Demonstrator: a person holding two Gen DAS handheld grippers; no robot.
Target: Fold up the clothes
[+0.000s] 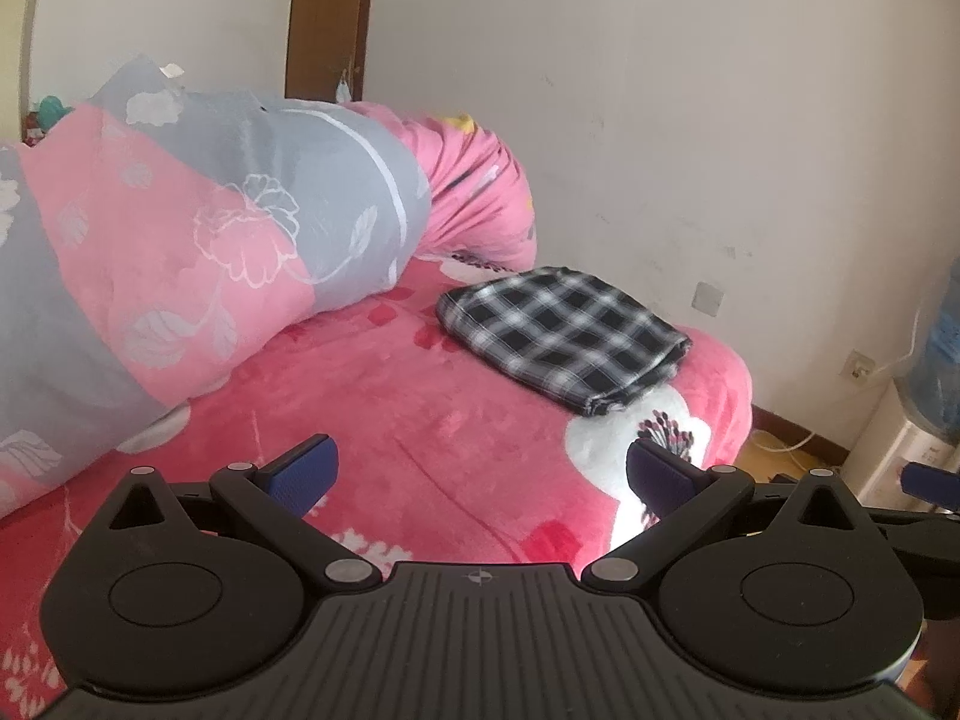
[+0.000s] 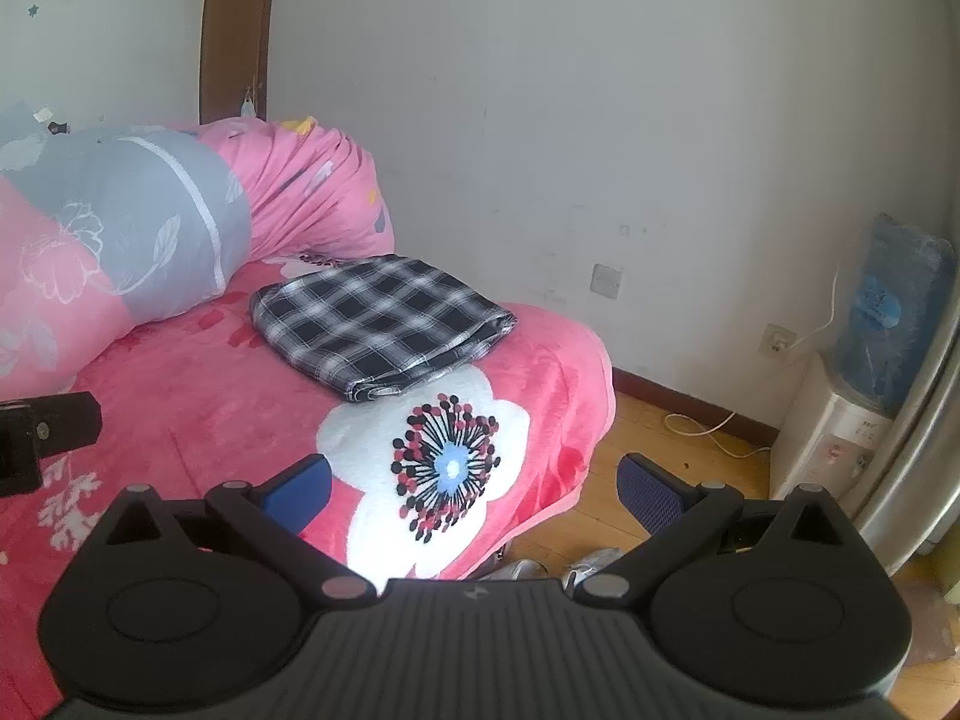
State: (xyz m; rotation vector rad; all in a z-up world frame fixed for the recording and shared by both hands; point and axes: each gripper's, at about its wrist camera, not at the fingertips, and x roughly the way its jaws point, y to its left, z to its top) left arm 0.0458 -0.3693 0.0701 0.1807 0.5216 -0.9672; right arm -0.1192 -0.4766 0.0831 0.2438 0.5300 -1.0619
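A black-and-white plaid garment lies folded into a compact rectangle near the far corner of the bed. My left gripper hovers open over the red blanket, well short of the garment, with nothing between its blue pads. My right gripper is open too, above the bed's edge and the white flower print, with nothing held. A blue pad of the right gripper shows at the right edge of the left wrist view. A black part of the left gripper shows at the left edge of the right wrist view.
A red fleece blanket covers the bed. A rolled pink-and-grey quilt lies along its far left side. A water dispenser with a blue bottle stands on the wooden floor by the wall, and shoes lie beside the bed.
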